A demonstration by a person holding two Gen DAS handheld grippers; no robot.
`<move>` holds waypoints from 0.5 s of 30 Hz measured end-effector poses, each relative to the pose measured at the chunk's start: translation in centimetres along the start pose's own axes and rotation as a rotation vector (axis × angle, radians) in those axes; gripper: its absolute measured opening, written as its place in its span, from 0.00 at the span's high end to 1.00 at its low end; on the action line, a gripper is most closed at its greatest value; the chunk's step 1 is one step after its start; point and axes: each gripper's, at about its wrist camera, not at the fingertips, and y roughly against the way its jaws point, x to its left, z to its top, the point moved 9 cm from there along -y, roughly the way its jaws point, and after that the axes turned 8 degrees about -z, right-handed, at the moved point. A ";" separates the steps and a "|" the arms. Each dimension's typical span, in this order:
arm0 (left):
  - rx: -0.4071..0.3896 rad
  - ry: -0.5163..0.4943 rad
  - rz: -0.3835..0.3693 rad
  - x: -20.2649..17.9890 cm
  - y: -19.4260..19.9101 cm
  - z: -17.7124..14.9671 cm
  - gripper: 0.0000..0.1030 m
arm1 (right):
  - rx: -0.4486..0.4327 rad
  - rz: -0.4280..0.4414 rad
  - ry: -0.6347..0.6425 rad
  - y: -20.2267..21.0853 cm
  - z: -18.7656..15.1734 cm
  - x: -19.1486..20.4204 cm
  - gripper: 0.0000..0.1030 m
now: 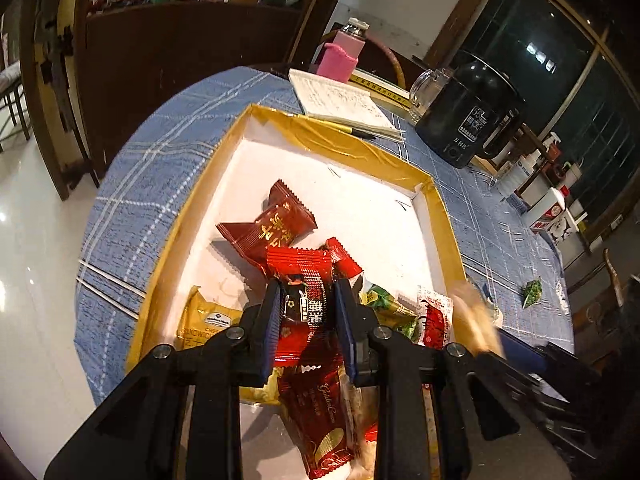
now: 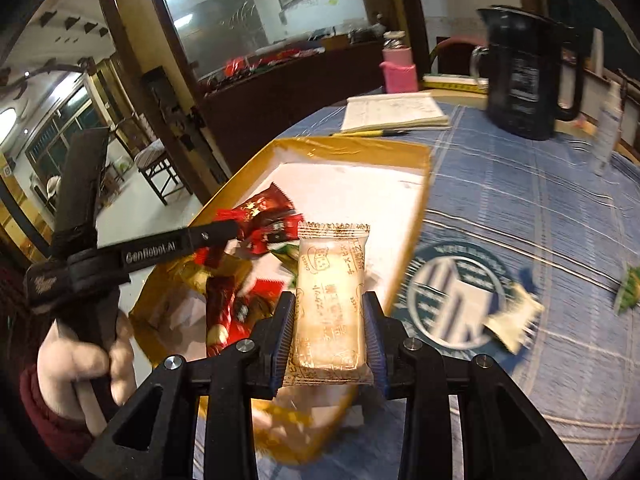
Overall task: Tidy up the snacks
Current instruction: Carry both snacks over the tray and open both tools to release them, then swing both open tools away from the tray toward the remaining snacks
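Observation:
My left gripper (image 1: 307, 286) is shut on a bright red snack packet (image 1: 300, 264) with a black panel, held just above the gold-rimmed white box (image 1: 360, 148). In the box lie a dark red packet (image 1: 276, 224), a gold sandwich packet (image 1: 208, 320), green packets (image 1: 384, 300) and a red-and-white one (image 1: 434, 316). My right gripper (image 2: 329, 298) is shut on a pale cream biscuit packet (image 2: 330, 272), hanging over the box's near right side (image 2: 424, 184). A hand (image 2: 76, 364) in a red sleeve grips the left tool at the far left of the right wrist view.
On the blue checked cloth (image 1: 132, 208) behind the box lie a notebook (image 1: 340, 100) and pen (image 1: 360, 132), with a glass mug (image 1: 428, 88), black kettle (image 1: 468, 116) and pink bottle (image 1: 340, 56). Loose packets lie on the right: a cream one (image 2: 514, 318) and a green one (image 2: 628, 288).

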 end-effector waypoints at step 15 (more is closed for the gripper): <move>-0.140 0.005 -0.108 -2.0 7.2 -3.6 0.36 | -0.023 -0.023 -0.103 -3.5 2.8 -0.9 0.60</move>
